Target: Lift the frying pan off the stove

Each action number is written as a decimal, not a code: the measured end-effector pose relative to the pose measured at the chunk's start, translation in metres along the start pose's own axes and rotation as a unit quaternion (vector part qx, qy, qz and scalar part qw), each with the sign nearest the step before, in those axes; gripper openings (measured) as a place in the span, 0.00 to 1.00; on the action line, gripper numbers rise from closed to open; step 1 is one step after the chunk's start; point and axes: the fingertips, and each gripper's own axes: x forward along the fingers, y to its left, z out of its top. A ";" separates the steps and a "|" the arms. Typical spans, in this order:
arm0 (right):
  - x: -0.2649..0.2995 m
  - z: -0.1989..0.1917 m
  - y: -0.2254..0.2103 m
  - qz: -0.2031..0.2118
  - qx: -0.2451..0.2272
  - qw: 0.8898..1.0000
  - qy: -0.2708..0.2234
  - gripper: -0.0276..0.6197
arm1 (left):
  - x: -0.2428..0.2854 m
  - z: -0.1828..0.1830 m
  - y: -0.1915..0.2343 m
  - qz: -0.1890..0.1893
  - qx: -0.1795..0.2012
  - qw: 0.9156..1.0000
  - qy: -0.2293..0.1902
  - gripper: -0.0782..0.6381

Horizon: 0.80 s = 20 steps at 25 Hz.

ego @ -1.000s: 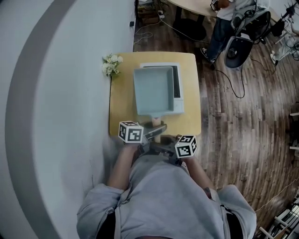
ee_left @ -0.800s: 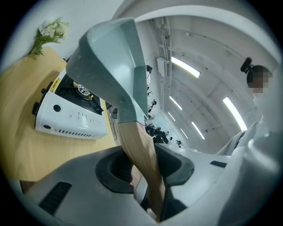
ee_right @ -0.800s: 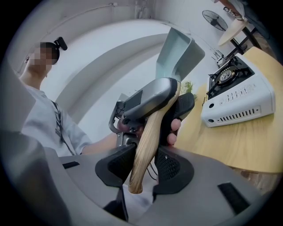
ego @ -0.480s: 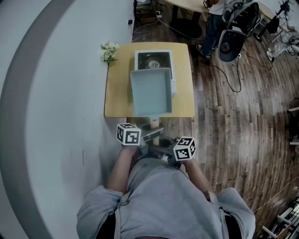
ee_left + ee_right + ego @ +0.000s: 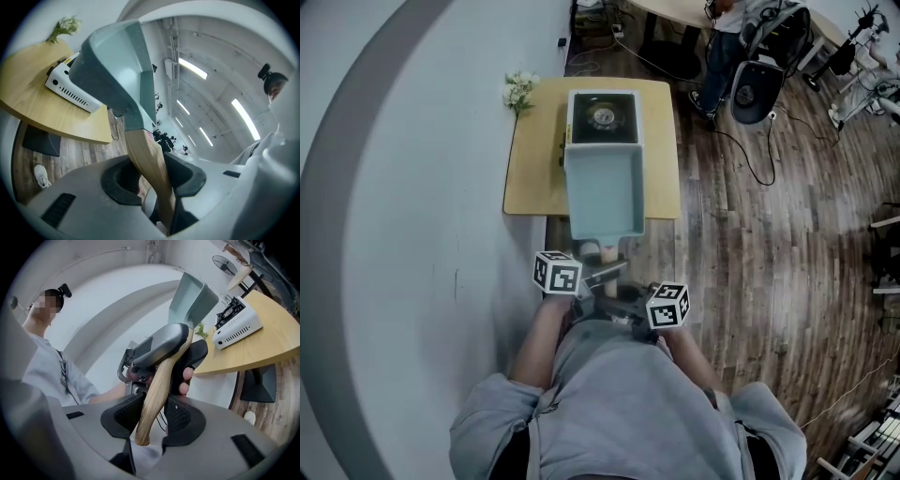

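Frying pan (image 5: 604, 192) is up off the stove (image 5: 603, 112), held in the air over the table's (image 5: 532, 159) near edge. Its wooden handle (image 5: 158, 378) is clamped by the left gripper (image 5: 157, 179) nearer the pan and the right gripper (image 5: 151, 416) at its end. Each gripper's 2 jaws are partly apart around the wood.

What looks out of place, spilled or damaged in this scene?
Nothing stands out. The frying pan is empty and looks intact, lifted off the stove, with the left gripper and right gripper both shut on its wooden handle. No spill shows on the table.
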 end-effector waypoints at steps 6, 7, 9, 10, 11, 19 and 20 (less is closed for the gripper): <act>-0.006 -0.008 0.003 -0.001 -0.002 1.000 -0.003 0.24 | 0.004 -0.010 -0.005 0.000 0.005 1.000 0.002 0.30; -0.007 -0.009 0.003 0.000 -0.002 1.000 -0.003 0.24 | 0.004 -0.011 -0.005 0.001 0.005 1.000 0.003 0.30; -0.008 -0.010 0.004 0.001 -0.002 1.000 -0.004 0.24 | 0.006 -0.012 -0.007 0.001 0.004 1.000 0.003 0.30; -0.009 -0.010 0.005 0.001 -0.002 1.000 -0.004 0.24 | 0.006 -0.012 -0.008 0.001 0.004 1.000 0.003 0.30; -0.010 -0.010 0.006 0.002 -0.003 1.000 -0.004 0.24 | 0.006 -0.012 -0.009 0.001 0.004 1.000 0.003 0.30; -0.010 -0.009 0.010 0.008 -0.007 1.000 -0.004 0.24 | 0.005 -0.012 -0.012 0.007 0.006 1.000 0.001 0.30; -0.010 -0.009 0.010 0.008 -0.008 1.000 -0.004 0.24 | 0.005 -0.012 -0.012 0.007 0.006 1.000 0.001 0.30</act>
